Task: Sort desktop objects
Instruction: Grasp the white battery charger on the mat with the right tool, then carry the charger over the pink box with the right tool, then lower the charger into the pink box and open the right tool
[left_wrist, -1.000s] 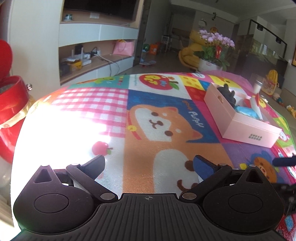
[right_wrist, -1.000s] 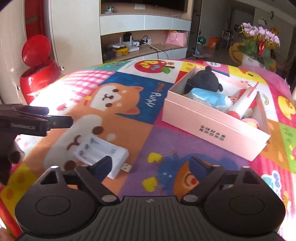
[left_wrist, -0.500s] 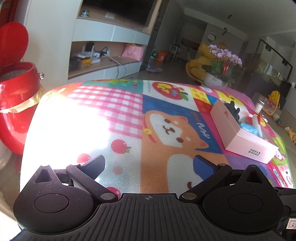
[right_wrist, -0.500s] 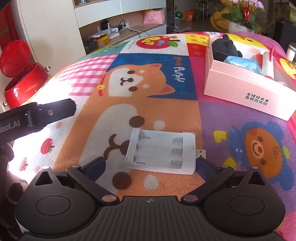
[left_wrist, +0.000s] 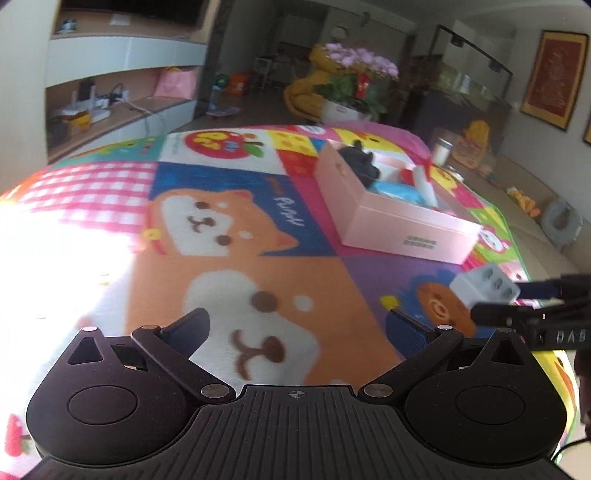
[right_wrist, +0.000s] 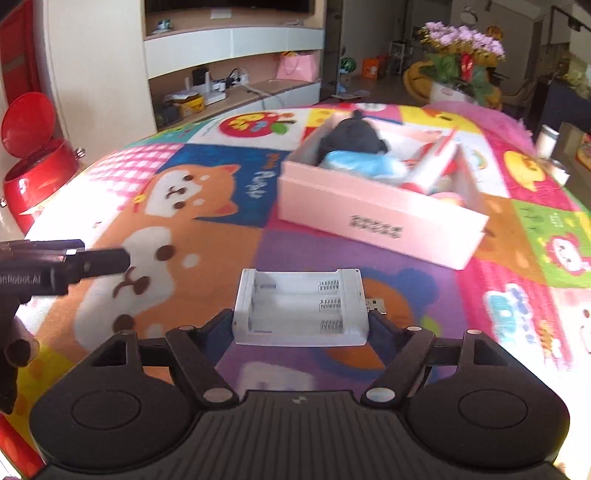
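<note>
Now lifted clear of the mat (right_wrist: 207, 236): white battery charger (right_wrist: 301, 308) clamped between right gripper (right_wrist: 301, 325) fingers, half a second ago merely straddled. Left gripper (left_wrist: 295, 325) wide apart, empty. Next, probably, carry to pink box (right_wrist: 380, 221).

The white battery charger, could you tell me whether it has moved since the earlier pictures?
Yes. The white battery charger, earlier lying on the mat's orange dog patch, now sits clamped in the right gripper, lifted nearer the pink box.
</note>
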